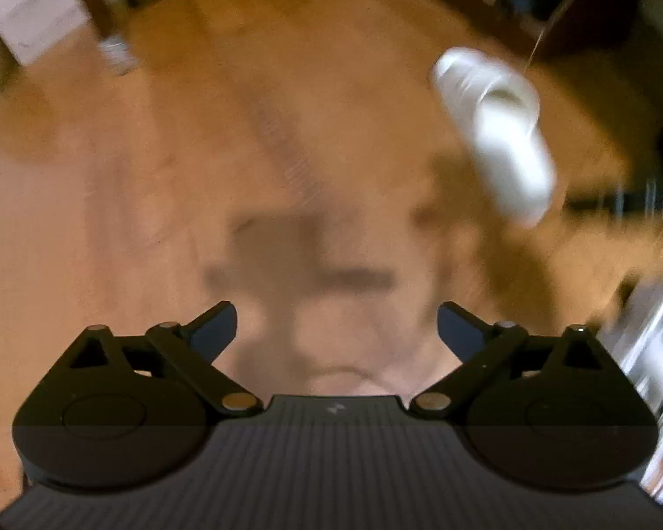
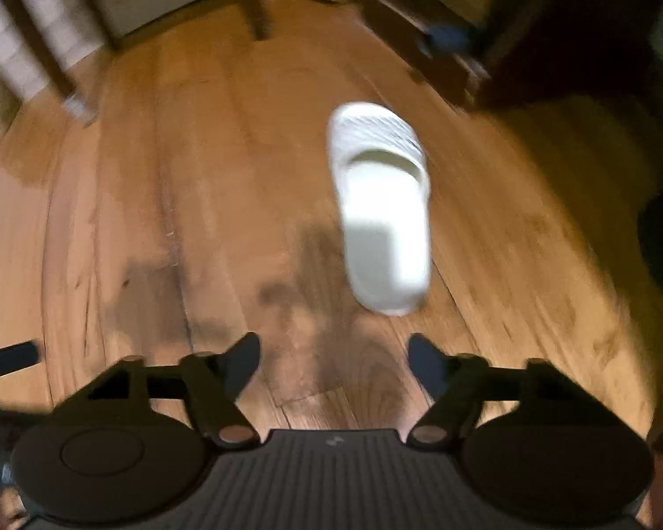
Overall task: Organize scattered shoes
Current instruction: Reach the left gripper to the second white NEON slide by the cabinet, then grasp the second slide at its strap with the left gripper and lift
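A white slide slipper lies flat on the wooden floor, toe end away from me, heel toward the camera. My right gripper is open and empty, hovering just short of its heel and a little to its left. The same slipper shows in the left wrist view, off to the upper right and blurred. My left gripper is open and empty over bare floor. Part of the left gripper's finger shows at the left edge of the right wrist view.
Dark wooden table or chair legs stand at the back, with a pale wall behind. A dark low furniture base runs along the back right. A shiny blurred object sits at the right edge of the left wrist view.
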Demonstrator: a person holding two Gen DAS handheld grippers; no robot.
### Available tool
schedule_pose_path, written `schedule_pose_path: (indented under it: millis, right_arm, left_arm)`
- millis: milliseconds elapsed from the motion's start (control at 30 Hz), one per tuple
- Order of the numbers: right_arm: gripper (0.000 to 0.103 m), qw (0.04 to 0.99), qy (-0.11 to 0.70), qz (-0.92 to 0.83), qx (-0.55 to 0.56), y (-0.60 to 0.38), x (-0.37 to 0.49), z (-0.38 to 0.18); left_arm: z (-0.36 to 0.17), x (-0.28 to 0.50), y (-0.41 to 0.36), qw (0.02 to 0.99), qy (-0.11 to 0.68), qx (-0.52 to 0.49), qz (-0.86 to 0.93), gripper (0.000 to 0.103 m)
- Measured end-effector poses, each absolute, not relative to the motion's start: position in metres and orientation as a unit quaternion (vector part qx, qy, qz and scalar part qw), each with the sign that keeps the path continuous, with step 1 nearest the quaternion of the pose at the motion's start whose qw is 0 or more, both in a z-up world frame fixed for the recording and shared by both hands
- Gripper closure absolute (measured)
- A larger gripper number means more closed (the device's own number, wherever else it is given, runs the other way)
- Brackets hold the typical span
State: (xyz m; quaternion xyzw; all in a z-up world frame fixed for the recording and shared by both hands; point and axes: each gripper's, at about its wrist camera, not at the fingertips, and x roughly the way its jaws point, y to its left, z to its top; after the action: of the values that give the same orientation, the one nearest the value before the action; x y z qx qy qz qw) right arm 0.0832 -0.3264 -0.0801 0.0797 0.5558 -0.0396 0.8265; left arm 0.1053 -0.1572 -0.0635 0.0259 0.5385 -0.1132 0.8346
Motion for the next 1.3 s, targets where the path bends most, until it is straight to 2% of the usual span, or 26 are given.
schedule_pose_path:
  millis: [33, 100, 167, 233, 300, 333, 467, 700, 933, 1233, 1300]
  right_arm:
    - [0.04, 0.827, 0.554, -0.043, 0.085, -0.33, 0.082, -0.083]
    - [0.049, 0.832, 0.549, -0.051, 0.059, -0.332, 0.083, -0.086]
    - [0.049, 0.837, 0.543, -0.064, 0.031, -0.334, 0.082, -0.086]
    - [0.044, 0.845, 0.528, -0.08, -0.002, -0.338, 0.083, -0.086]
    - [0.028, 0.846, 0.524, -0.101, -0.019, -0.345, 0.084, -0.089]
    - [0.027, 0.844, 0.523, -0.114, -0.023, -0.348, 0.084, -0.09]
    - [0.028, 0.824, 0.547, -0.149, 0.004, -0.369, 0.084, -0.093]
    - [0.027, 0.83, 0.531, -0.166, 0.031, -0.393, 0.074, -0.083]
    - [0.028, 0.823, 0.537, -0.166, 0.081, -0.423, 0.06, -0.094]
    - [0.027, 0.831, 0.527, -0.138, 0.112, -0.425, 0.054, -0.089]
    - [0.027, 0.831, 0.527, -0.138, 0.113, -0.424, 0.057, -0.089]
  left_arm:
    - [-0.069, 0.113, -0.171, 0.836, 0.535, 0.032, -0.12, 0.004]
    - [-0.079, 0.122, -0.194, 0.841, 0.523, 0.052, -0.131, 0.005]
    - [-0.089, 0.132, -0.214, 0.844, 0.513, 0.067, -0.142, 0.004]
    - [-0.098, 0.142, -0.227, 0.839, 0.52, 0.06, -0.153, 0.004]
    - [-0.109, 0.152, -0.241, 0.831, 0.53, 0.057, -0.16, 0.005]
    - [-0.112, 0.157, -0.247, 0.832, 0.527, 0.057, -0.164, 0.005]
    - [-0.114, 0.18, -0.258, 0.856, 0.492, 0.049, -0.15, 0.005]
    - [-0.138, 0.207, -0.259, 0.878, 0.464, 0.04, -0.108, 0.005]
    - [-0.155, 0.222, -0.289, 0.883, 0.443, 0.035, -0.149, 0.005]
    - [-0.179, 0.233, -0.333, 0.874, 0.472, 0.079, -0.084, 0.004]
    - [-0.188, 0.231, -0.329, 0.866, 0.488, 0.073, -0.077, 0.008]
